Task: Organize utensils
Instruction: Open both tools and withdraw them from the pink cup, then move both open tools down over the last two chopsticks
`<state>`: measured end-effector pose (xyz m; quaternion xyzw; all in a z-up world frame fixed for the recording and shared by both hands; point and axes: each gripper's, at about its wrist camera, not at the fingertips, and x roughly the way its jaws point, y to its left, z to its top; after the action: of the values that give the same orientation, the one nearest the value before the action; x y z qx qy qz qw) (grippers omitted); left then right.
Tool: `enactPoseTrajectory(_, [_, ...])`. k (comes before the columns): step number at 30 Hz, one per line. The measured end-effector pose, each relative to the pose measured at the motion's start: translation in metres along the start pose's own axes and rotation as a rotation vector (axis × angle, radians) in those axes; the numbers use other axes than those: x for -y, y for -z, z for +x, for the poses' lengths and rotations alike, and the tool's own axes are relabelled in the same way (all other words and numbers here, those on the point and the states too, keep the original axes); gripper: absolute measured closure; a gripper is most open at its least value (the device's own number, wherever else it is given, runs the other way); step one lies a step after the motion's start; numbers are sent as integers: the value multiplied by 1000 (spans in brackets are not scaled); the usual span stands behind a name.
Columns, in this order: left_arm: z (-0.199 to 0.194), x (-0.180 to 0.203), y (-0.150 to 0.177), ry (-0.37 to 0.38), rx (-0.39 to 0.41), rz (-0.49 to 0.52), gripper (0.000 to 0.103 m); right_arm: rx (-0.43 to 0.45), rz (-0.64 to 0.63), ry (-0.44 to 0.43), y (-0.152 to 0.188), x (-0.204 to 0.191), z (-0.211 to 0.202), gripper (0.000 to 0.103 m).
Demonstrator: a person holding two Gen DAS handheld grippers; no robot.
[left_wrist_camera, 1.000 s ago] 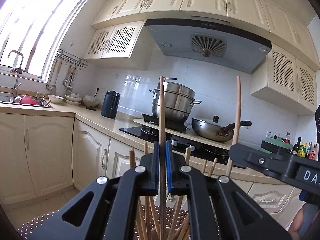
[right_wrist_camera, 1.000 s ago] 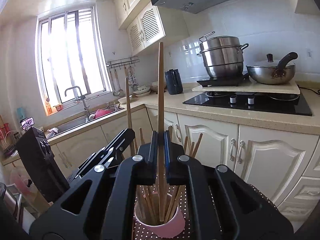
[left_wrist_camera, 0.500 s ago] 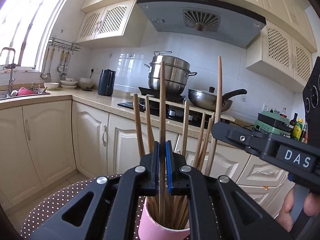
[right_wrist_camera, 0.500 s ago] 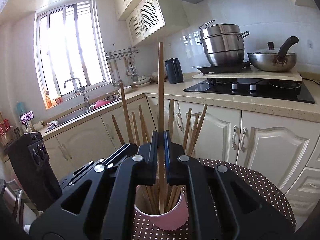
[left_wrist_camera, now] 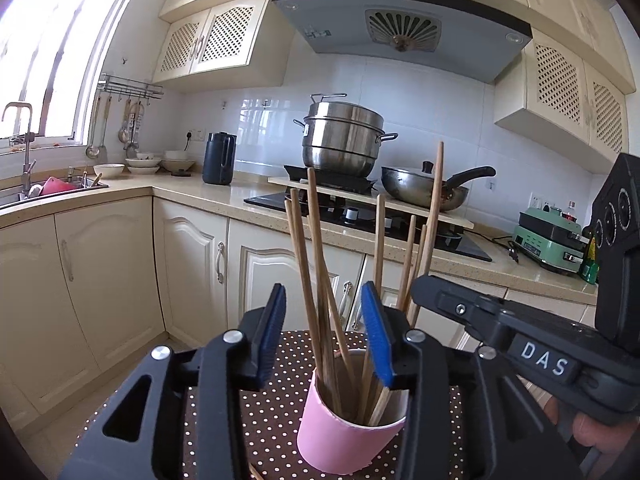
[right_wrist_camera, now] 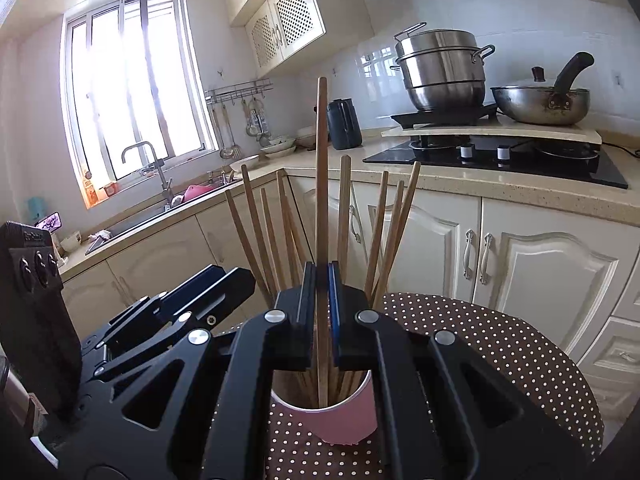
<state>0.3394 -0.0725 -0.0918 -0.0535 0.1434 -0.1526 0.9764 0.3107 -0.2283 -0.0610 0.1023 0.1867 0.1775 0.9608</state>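
Kitchen cabinets point(left_wrist_camera: 108, 272) and counter with stove point(right_wrist_camera: 500, 156) fill the background. Round table with dotted cloth point(right_wrist_camera: 500, 344) sits close below both tools. Pink cup point(left_wrist_camera: 344, 436) stands upright on the cloth, packed with wooden chopsticks point(left_wrist_camera: 316, 280) fanning outward. Left gripper point(left_wrist_camera: 325, 340): jaws spread wide apart, straddling the upper part of the bundle, holding nothing. Right gripper point(right_wrist_camera: 321, 304): jaws clamped together on one tall chopstick point(right_wrist_camera: 321, 168), upright, lower end inside the cup. Other sticks crowd both sides of the held one. Cup sits well in from the table rim; the two tools are near each other above it.
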Motion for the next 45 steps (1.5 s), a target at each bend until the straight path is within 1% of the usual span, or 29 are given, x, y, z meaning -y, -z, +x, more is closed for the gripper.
enactPoseTrajectory(3, [-5, -2, -1, 0, -4, -1, 52, -9, 10, 4, 4, -1, 1, 95])
enactPoseTrajectory(6, [-10, -3, -2, -5, 0, 0, 49, -13, 23, 1, 5, -1, 0, 95])
enactPoseTrajectory(8, [-13, -4, -3, -10, 1, -3, 48, -14, 27, 2, 5, -2, -1, 92])
enactPoseTrajectory(12, [-20, -8, -7, -13, 9, -23, 45, -2, 34, -1, 5, -4, -8, 82])
enactPoseTrajectory(14, [-26, -10, -8, -14, 16, -26, 44, 4, 38, 3, 4, -5, -11, 75])
enactPoseTrajectory(16, [-31, -12, -10, -17, 24, -29, 43, 12, 45, 5, 5, -5, -14, 63])
enactPoseTrajectory(18, [-35, -13, -12, -21, 26, -33, 42, 18, 48, 3, 5, -6, -17, 59])
enactPoseTrajectory(25, [-55, -17, -18, -39, 42, -23, 41, 24, 28, -1, 3, -21, -29, 59])
enactPoseTrajectory(30, [-69, -20, -20, -52, 28, -26, 41, 22, 20, -7, 2, -31, -38, 58])
enactPoseTrajectory(36, [-85, -22, -11, -86, -28, 2, 41, -11, -1, -11, 13, -49, -48, 57])
enactPoseTrajectory(38, [-87, -23, -7, -103, -72, 6, 41, -31, -6, -7, 18, -55, -49, 57])
enactPoseTrajectory(41, [-92, -27, 1, -106, -134, 6, 41, -82, 0, 5, 29, -60, -49, 57])
enactPoseTrajectory(45, [-97, -31, 16, -123, -186, 14, 41, -129, -3, 9, 44, -63, -49, 57])
